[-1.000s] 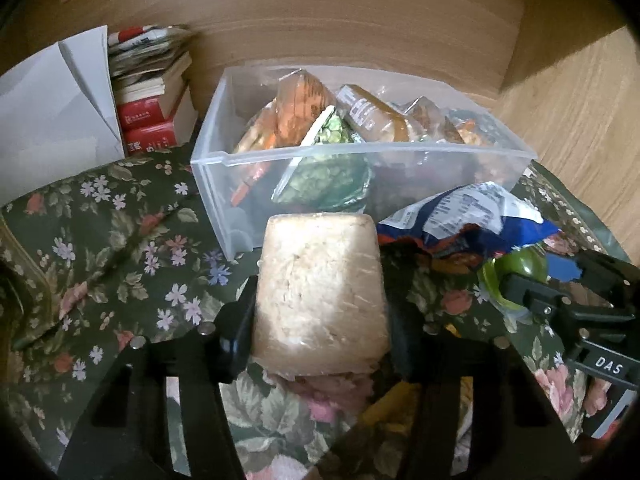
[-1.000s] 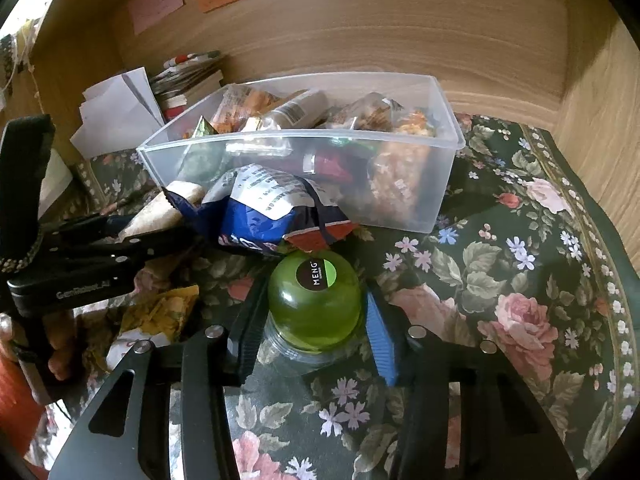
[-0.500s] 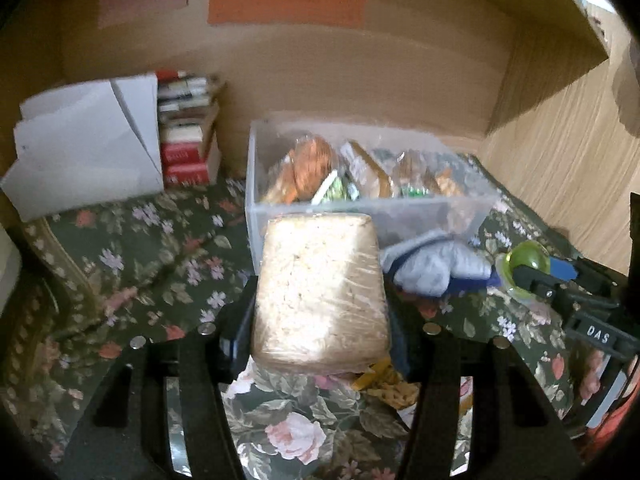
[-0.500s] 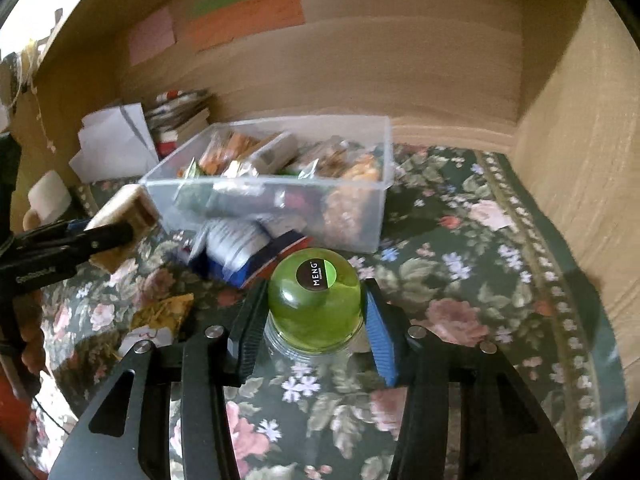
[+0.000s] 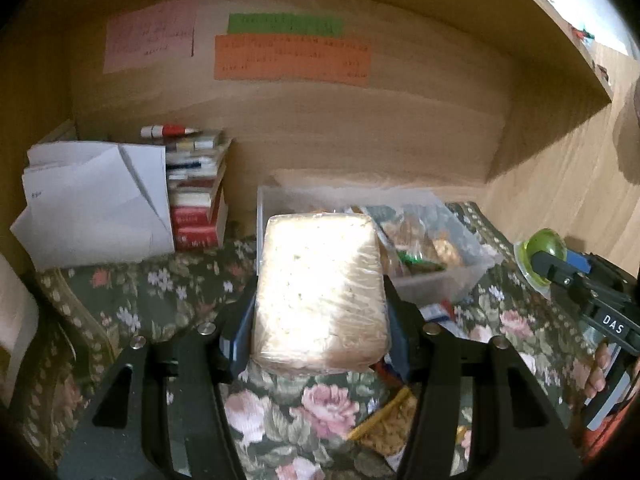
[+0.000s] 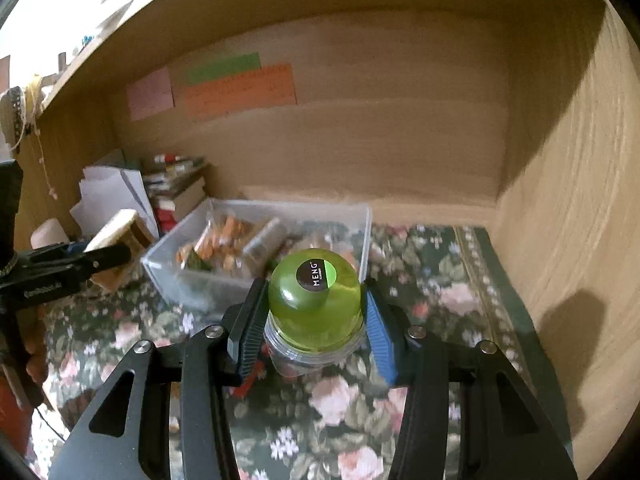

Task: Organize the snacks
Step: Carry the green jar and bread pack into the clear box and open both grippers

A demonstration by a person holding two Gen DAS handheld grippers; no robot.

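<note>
- While both hands are carrying something, the left gripper [image 5: 320,300] is squeezing a wrapped bread block [image 5: 320,292] between its two fingers, closed down to the block's width, and the block is hanging in the air in front of the bin [image 5: 440,280].
- The right gripper [image 6: 316,312] is clamping a green-capped jar [image 6: 314,300] the same way, fingers pressing on the cap's sides, with the jar hovering in front of the bin [image 6: 256,264] and slightly to its right end.
- The bin is sitting on the flowered cloth [image 6: 440,300] and is looking nearly full of snack bags, so either item could be perching on top and sliding back out over the wall.
- The jar's cap is smooth and rounded, so the fingers may be slipping on it; if the grip is only on the cap, the clear body below could be twisting loose or tilting as it goes in.
- The bread is soft under its film, so a harder squeeze could be crushing it, while a gentler one could be letting it drop onto the loose packets lying in front of the bin.
- Both grippers are heading for the same bin, so they could be bumping each other over it, or knocking the light plastic wall and shoving the bin toward the books [image 5: 196,200] on its left.
</note>
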